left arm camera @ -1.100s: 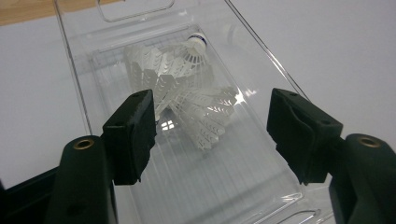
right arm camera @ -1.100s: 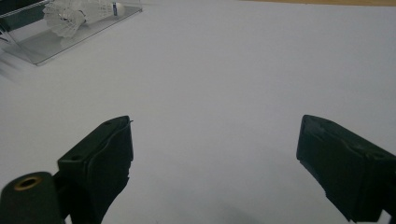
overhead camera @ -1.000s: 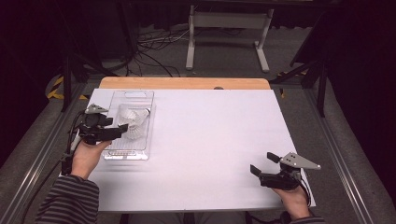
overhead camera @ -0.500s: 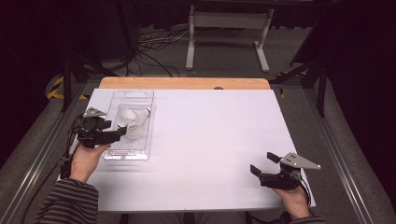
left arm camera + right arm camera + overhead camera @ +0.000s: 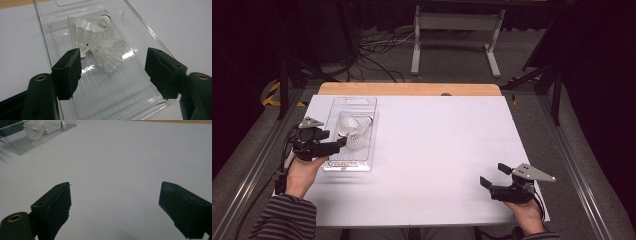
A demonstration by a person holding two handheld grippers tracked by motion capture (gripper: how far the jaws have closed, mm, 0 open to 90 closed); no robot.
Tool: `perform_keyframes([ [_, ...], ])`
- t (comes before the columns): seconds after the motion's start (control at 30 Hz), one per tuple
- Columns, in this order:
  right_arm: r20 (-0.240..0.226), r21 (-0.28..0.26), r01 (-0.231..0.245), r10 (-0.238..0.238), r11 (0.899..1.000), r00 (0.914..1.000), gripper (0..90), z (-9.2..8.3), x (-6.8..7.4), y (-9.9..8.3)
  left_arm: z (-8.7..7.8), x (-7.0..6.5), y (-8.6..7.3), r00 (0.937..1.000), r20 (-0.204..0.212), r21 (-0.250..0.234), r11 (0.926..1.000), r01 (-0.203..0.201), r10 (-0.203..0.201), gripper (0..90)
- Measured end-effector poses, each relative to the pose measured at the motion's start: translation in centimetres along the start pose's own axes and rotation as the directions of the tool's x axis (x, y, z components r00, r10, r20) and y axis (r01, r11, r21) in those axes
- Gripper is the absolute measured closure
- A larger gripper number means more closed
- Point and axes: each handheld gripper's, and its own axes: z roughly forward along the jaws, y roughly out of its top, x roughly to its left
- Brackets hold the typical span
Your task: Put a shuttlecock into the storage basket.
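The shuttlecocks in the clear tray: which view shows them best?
The left gripper view: the shuttlecocks sit close, feathers and cork distinct. The high view shows them small; the right gripper view catches them far off.

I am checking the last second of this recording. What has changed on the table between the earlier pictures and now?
The left hand-held gripper moved slightly nearer over the clear tray, and its jaws have just been opening, with nothing pressed between them. The shuttlecocks and the open right hand-held gripper stayed put.
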Motion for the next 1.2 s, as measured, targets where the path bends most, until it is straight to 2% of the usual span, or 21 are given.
perform_keyframes([
  [0.17, -0.001, -0.001, 0.000, 0.000, 1.000, 1.0000, 11.6, 0.0, 0.0, 0.0, -0.2, -0.1, -0.2, 0.9998, 0.019, -0.007, 1.0000, -0.006, 0.006, 28.9],
  [1.2, -0.003, 0.001, 0.001, -0.001, 1.000, 1.0000, 11.6, 0.0, 0.0, 0.0, -0.7, -0.8, -1.3, 0.9995, 0.025, -0.016, 0.9997, -0.018, 0.019, 23.0],
])
